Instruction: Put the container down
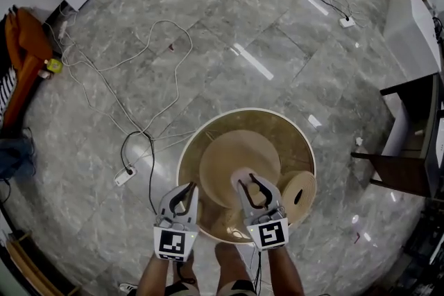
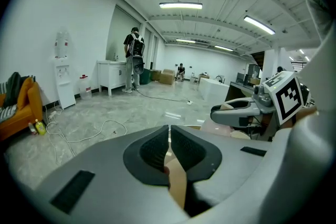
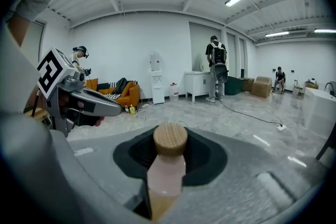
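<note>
A round tan container with a pale rim [image 1: 244, 110] hangs low over the marble floor in the head view. Inside it lie a big wooden disc [image 1: 225, 159] and a smaller round lid [image 1: 298, 196] at the right. My left gripper [image 1: 189, 188] is shut on the container's near-left rim; the thin tan edge [image 2: 177, 181] shows between its pads [image 2: 155, 147]. My right gripper [image 1: 251, 181] is shut on a pale pink bottle-like piece [image 3: 168, 170] with a round wooden top [image 3: 170, 140], which stands over the disc. How that piece joins the container is hidden.
White cables [image 1: 159, 66] and a power strip [image 1: 125, 177] lie on the floor left of the container. An orange sofa [image 1: 24, 59] stands at far left, a dark table [image 1: 409, 142] and a white box [image 1: 413, 28] at right. A person [image 2: 134, 57] stands by the far counter.
</note>
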